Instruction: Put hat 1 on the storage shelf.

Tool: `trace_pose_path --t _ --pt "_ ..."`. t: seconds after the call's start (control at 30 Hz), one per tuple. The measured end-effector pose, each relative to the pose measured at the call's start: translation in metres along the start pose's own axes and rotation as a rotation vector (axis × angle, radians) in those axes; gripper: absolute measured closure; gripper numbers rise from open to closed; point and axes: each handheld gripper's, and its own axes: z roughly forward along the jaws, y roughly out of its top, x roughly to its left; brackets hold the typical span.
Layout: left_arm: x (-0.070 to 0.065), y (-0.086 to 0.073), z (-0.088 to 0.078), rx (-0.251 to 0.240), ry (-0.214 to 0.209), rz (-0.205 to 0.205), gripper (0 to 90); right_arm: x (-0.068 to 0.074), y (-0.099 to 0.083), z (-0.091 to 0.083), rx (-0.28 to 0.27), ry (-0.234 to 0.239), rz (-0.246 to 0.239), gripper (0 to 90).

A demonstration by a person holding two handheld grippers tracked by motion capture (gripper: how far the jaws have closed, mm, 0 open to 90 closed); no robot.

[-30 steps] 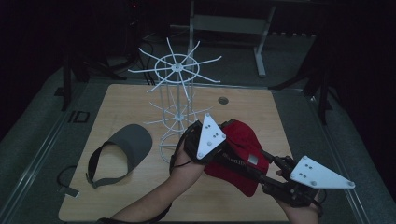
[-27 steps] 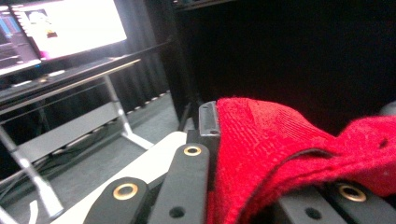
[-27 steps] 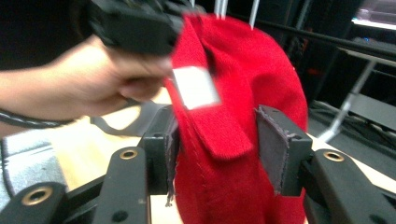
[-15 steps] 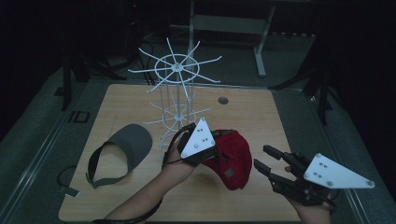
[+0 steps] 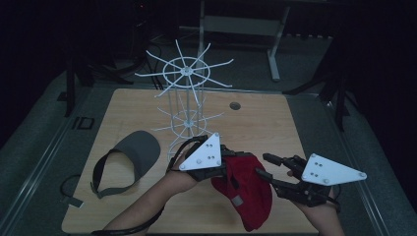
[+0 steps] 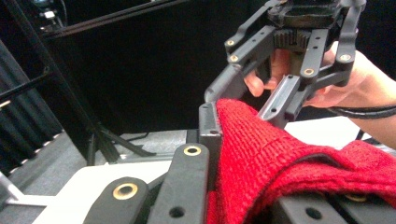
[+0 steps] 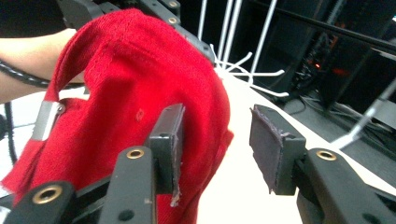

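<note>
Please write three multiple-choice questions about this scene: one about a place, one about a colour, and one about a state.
1. Where does the grey visor lie?
A. left of the white wire rack
B. on the rack
C. in the right gripper

2. What colour is the held cap?
A. blue
B. red
C. white

3. How is the right gripper?
A. shut on the cap
B. shut on the rack
C. open

Answers: 1 A, it rests on the table left of the rack. 2 B, red fabric sits in the left gripper. 3 C, a gap separates its jaws.
</note>
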Motion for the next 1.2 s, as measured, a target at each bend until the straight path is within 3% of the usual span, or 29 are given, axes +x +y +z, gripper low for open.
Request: trace_pose_path --t 0.03,0.07,0.1,0.13,0.23,0.43,0.47,0.5,0.53,0.67,0.8,1.0,1.2 --pt "0.0 0.0 0.0 0.0 -0.001 0.001 89.9 0.002 0.001 0.0 0.001 0.016 -0.013 62.7" --pt "0.0 0.0 0.001 -0.001 -0.006 0.0 89.8 0.003 0.002 0.0 -0.006 0.03 -0.02 74.1" --pt "0.001 0.0 0.0 -0.003 -0.013 -0.004 89.8 0.003 0.002 0.0 -0.006 0.03 -0.02 74.1" --pt "0.001 0.0 0.0 -0.002 -0.008 -0.005 89.8 0.003 0.003 -0.001 -0.005 0.027 -0.026 84.9" --pt "0.002 -0.001 0.0 -0.002 -0.012 -0.001 89.8 0.003 0.004 -0.002 -0.002 0.028 -0.026 87.8" --pt "0.004 -0.001 -0.001 -0.008 -0.015 -0.009 89.0 0.006 0.007 -0.004 -0.024 -0.007 -0.012 88.8" --pt "0.003 0.0 -0.001 -0.01 -0.013 -0.015 78.1 0.007 0.009 -0.006 -0.029 -0.025 -0.007 88.8" --pt "0.003 0.0 -0.002 -0.001 0.001 -0.014 78.1 0.007 0.009 -0.006 -0.029 -0.025 -0.007 88.8" --pt "0.003 0.001 -0.003 0.003 0.007 -0.012 64.4 0.006 0.01 -0.011 -0.042 -0.045 0.0 88.9" --pt "0.003 0.001 -0.008 0.012 0.051 -0.012 52.2 0.003 0.012 -0.016 -0.039 -0.067 0.007 88.9" --pt "0.002 0.001 -0.013 0.018 0.105 -0.001 48.6 0.003 0.013 -0.018 -0.047 -0.078 0.011 88.9" --pt "0.007 -0.002 -0.026 0.004 0.154 -0.035 47.9 0.0 0.013 -0.027 -0.069 -0.098 0.028 88.9" --pt "0.007 -0.007 -0.034 0.025 0.207 -0.048 48.0 -0.001 0.015 -0.033 -0.085 -0.099 0.046 88.9"
